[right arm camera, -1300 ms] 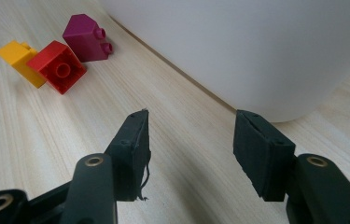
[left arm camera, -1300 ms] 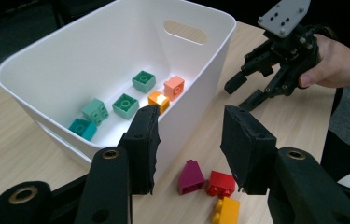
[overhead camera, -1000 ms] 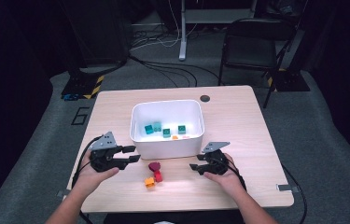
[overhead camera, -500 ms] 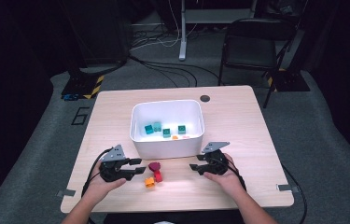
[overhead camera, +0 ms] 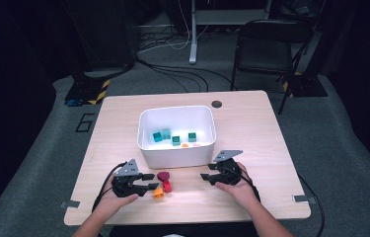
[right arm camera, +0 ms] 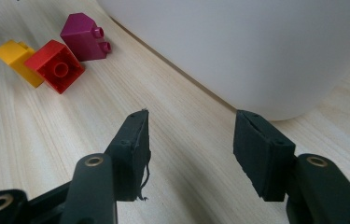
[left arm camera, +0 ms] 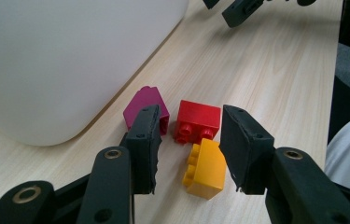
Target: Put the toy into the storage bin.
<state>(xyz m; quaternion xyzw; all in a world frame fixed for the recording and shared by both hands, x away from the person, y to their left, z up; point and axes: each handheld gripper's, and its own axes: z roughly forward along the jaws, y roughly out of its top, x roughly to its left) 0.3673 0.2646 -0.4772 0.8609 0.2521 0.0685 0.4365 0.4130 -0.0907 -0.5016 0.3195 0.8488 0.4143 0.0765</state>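
Three bricks lie in front of the white bin [overhead camera: 177, 158]: magenta [overhead camera: 163, 176], red [overhead camera: 166, 185] and yellow [overhead camera: 158, 193]. My left gripper [overhead camera: 150, 181] rests low at their left, open. In the left gripper view the yellow brick [left arm camera: 205, 168] lies on the table between the pads [left arm camera: 144, 140], a gap on each side; the red brick [left arm camera: 198, 119] and magenta brick [left arm camera: 144, 100] lie just beyond the tips. My right gripper [overhead camera: 206, 173] stays low on the table to the right of the bricks, open with nothing between its fingers [right arm camera: 189, 119].
Three teal blocks [overhead camera: 175, 139] and small orange and pink pieces lie inside the bin. The bin wall [right arm camera: 238, 42] stands close beside the right gripper. A dark round hole [overhead camera: 216, 104] marks the table's far side. A folding chair [overhead camera: 266, 44] stands beyond the table.
My left gripper has come down and forward to the table, bringing its jaws around the yellow brick. The right gripper and the bricks have kept still.
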